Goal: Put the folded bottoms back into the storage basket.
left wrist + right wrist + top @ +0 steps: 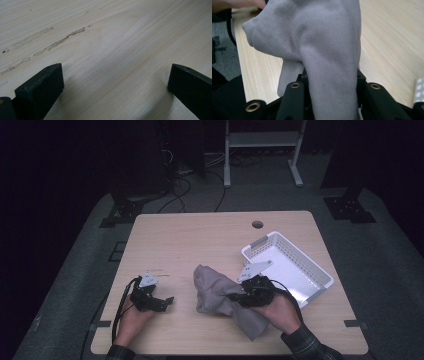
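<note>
A crumpled grey cloth [215, 291] lies on the wooden table [200, 235] just right of the middle, its right part lifted off the surface. My right gripper [236, 295] is shut on that cloth from the right. In the right gripper view the cloth [324, 50] rises from between the jaws and drapes forward over them. My left gripper [167, 303] rests low near the table's front left, apart from the cloth. In the left gripper view its black fingers [42, 87] stand wide apart over bare wood, with nothing between them.
A white slotted basket [270, 240] sits at the table's right, just behind my right hand. A round cable hole [257, 224] is near the far edge. Scuff marks [60, 41] streak the wood ahead of the left gripper. Beyond the table stand dark stands, with cables on the floor.
</note>
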Available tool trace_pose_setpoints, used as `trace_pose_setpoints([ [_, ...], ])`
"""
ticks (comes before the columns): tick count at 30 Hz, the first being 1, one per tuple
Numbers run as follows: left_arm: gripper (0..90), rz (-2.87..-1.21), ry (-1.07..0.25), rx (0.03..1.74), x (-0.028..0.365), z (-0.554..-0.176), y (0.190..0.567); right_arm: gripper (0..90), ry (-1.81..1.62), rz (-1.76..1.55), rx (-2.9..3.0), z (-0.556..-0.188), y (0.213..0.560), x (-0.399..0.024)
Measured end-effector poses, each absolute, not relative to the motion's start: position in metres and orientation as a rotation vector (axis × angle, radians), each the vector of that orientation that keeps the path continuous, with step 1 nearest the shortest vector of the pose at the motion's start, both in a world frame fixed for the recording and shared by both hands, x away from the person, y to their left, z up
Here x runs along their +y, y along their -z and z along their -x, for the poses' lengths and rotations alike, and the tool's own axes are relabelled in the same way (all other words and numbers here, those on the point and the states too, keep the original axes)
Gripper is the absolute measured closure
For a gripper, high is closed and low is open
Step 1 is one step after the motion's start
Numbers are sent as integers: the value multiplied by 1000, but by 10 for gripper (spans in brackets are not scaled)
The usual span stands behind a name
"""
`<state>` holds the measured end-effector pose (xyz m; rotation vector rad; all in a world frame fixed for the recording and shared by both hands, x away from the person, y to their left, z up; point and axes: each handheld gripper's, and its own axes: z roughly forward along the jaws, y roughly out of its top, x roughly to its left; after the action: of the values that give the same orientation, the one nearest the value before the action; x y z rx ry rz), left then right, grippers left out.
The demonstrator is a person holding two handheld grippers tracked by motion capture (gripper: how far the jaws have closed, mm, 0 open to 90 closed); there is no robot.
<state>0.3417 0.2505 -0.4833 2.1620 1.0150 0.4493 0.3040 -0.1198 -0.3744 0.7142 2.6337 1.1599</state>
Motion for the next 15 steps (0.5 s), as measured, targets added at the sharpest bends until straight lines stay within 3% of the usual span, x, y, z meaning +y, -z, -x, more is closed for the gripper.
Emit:
trace_pose_setpoints([
  [15,0,-2165,-449,1014,251,-342,483,656,-1224,-794,2470,-313,330,-160],
])
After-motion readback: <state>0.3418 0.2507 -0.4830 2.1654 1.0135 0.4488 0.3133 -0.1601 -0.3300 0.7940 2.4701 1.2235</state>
